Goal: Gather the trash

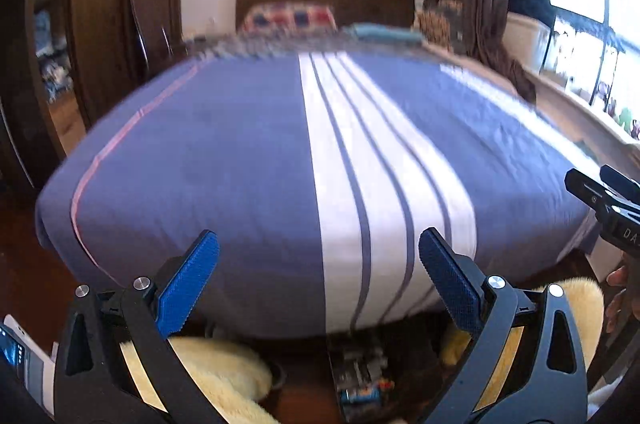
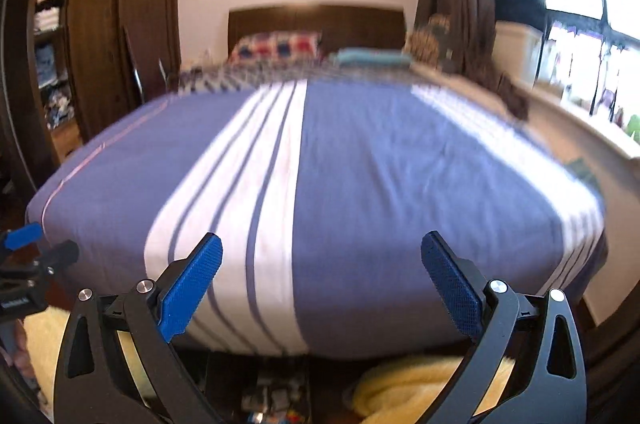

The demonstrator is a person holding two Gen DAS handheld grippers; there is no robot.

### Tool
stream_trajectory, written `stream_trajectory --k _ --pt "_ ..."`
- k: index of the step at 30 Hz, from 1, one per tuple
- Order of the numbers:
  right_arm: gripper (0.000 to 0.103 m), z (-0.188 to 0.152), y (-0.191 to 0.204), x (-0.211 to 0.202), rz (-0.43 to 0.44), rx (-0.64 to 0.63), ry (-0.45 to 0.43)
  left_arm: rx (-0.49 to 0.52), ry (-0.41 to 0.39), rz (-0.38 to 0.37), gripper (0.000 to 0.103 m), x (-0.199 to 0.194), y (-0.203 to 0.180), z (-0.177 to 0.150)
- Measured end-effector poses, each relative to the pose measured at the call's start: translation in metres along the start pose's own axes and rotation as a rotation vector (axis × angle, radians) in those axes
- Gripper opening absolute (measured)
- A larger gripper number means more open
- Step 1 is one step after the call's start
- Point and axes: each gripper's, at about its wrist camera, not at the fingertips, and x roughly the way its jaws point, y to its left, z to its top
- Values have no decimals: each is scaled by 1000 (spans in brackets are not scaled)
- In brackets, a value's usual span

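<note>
Grippers point(image 1: 318, 252) point(image 2: 322, 252) level-ish over bed point(image 1: 224, 144), jaws wide, empty.

Trash point(image 1: 362, 390) — small packets, blue, red and silvery, too blurred to tell apart — lies heaped in a dark open container point(image 1: 412, 356). The container sits on the wooden floor point(image 1: 24, 284) at the foot of the bed point(image 1: 224, 164), between pale-yellow fluffy rugs point(image 1: 224, 368).

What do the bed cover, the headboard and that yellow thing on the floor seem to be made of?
Bed cover: woven cloth, matte, faintly creased, probably cotton. Headboard: dark wood or wood veneer, smooth, too blurred to show grain. Yellow thing: a fluffy pile rug, fleece or fake fur by its shaggy edge.
</note>
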Motion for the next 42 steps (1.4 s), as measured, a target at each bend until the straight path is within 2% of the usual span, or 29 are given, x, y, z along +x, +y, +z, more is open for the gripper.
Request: stream_trajectory --k 3,6,14,23,42 --pt "100 17 1 -14 -21 -9 -68 6 -66 16 95 -17 -3 14" --pt "100 24 4 -25 -31 -9 -99 -2 -100 7 95 -28 -2 25" --pt "100 36 -2 -45 -32 35 -165 -13 -181 58 95 -50 1 38" --pt "100 37 2 -51 -21 43 -169 -20 -205 71 95 -62 4 38" --pt "100 36 2 -50 -14 44 -166 -31 -207 75 95 -62 2 36"
